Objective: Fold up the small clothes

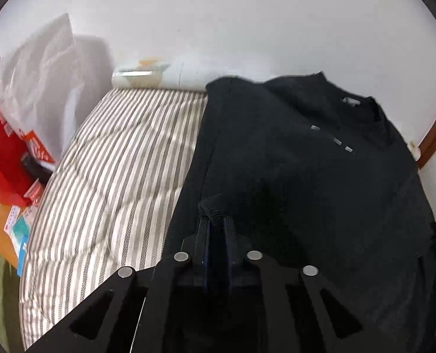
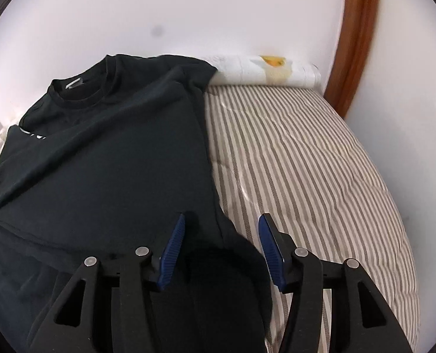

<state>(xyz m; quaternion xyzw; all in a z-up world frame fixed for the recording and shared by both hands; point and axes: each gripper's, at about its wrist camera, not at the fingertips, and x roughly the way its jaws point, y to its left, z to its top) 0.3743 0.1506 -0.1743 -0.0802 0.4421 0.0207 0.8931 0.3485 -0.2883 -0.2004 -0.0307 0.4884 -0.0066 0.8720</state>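
A black T-shirt (image 1: 306,170) lies spread on a striped bed cover (image 1: 118,158), collar toward the far wall. My left gripper (image 1: 216,220) is shut on a pinched fold of the T-shirt near its left hem side. In the right wrist view the T-shirt (image 2: 106,158) fills the left half, its collar and label at the far left. My right gripper (image 2: 222,226) is open, its blue pads (image 2: 175,244) standing over the shirt's right lower edge, with cloth lying between and under the jaws.
The striped bed cover (image 2: 306,170) extends to the right of the shirt. A rolled white item (image 2: 265,70) lies against the far wall. A white bag (image 1: 38,73) and red boxes (image 1: 3,158) stand at the left. A wooden frame (image 2: 356,35) rises at the right.
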